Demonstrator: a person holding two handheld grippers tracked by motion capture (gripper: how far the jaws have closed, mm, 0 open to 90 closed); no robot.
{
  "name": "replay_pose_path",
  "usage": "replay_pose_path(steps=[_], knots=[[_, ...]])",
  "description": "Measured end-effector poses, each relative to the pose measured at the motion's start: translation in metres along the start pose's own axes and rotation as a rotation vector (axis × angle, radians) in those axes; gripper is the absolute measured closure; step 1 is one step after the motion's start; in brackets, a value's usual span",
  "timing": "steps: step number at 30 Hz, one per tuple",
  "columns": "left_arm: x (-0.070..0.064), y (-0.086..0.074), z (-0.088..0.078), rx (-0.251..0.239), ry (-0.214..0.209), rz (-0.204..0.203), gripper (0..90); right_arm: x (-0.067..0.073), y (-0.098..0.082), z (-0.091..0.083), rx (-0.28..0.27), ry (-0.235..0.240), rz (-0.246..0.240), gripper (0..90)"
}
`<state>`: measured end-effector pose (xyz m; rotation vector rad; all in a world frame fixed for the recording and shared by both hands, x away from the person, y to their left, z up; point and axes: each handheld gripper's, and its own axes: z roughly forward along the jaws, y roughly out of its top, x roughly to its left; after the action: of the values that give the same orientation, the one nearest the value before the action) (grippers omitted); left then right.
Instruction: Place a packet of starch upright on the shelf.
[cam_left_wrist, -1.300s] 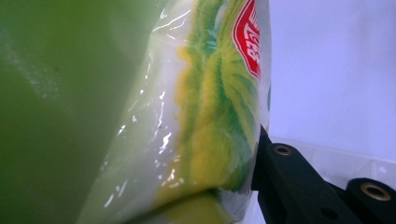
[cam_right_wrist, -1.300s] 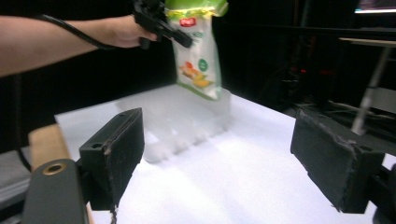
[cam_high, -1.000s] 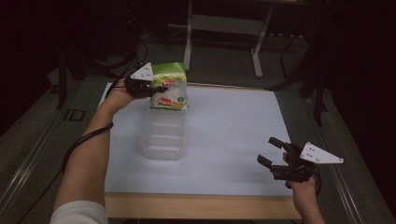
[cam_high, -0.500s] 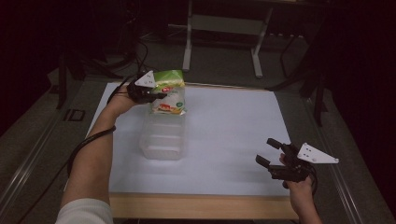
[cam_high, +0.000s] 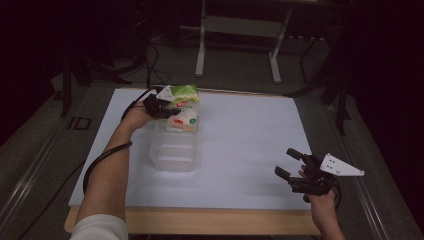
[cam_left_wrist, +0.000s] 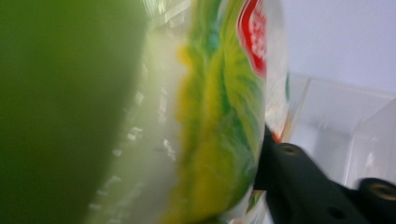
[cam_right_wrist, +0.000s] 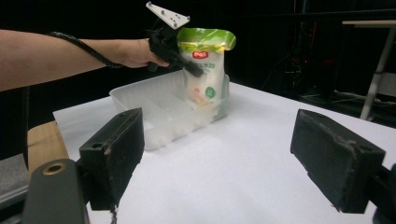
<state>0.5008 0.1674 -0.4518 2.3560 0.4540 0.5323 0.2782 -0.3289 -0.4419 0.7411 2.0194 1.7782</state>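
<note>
A green-topped white snack bag (cam_high: 183, 107) with a red logo hangs upright from my left gripper (cam_high: 169, 106), which is shut on its upper part. In the right gripper view the bag (cam_right_wrist: 205, 70) has its lower end inside the far end of a clear plastic container (cam_right_wrist: 159, 114), with the left gripper (cam_right_wrist: 180, 51) gripping from the side. The left gripper view is pressed against the blurred bag (cam_left_wrist: 215, 116), with the container wall (cam_left_wrist: 336, 116) behind it. My right gripper (cam_high: 291, 167) stands open near the table's front right; its jaws (cam_right_wrist: 224, 158) hold nothing.
The clear container (cam_high: 174, 147) has dividers and lies lengthwise left of centre on the white table top (cam_high: 250, 135). A wooden edge (cam_high: 200, 221) runs along the front. A metal stand (cam_high: 240, 30) rises on the dark floor beyond the table.
My left gripper has brought the bag nearer and lower, down into the container's far end. The right gripper has barely shifted.
</note>
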Motion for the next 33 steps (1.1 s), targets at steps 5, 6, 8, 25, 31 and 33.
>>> replay_pose_path(steps=[5, 6, 8, 25, 31, 33], knots=[[0.001, 0.001, -0.013, -0.074, 0.031, -0.04, 59.6, 0.0, 0.002, -0.001, -0.005, -0.006, 0.001, 17.3], [0.002, 0.001, -0.015, -0.088, 0.032, -0.077, 57.3, 0.0, 0.002, -0.002, -0.005, -0.007, 0.002, 17.3], [0.0, 0.001, -0.018, -0.104, 0.071, -0.15, 45.8, 0.0, 0.002, -0.001, -0.003, -0.006, 0.005, 17.3], [-0.025, -0.009, -0.05, -0.288, -0.019, -0.4, 0.0, 0.006, 0.003, 0.005, 0.022, 0.002, -0.005, 17.3], [-0.031, -0.01, -0.061, -0.245, 0.056, -0.395, 0.0, 0.006, 0.0, 0.008, 0.037, 0.002, 0.007, 17.3], [-0.033, -0.01, -0.064, -0.23, 0.075, -0.39, 0.0, 0.006, 0.0, 0.008, 0.04, 0.003, 0.007, 17.3]])
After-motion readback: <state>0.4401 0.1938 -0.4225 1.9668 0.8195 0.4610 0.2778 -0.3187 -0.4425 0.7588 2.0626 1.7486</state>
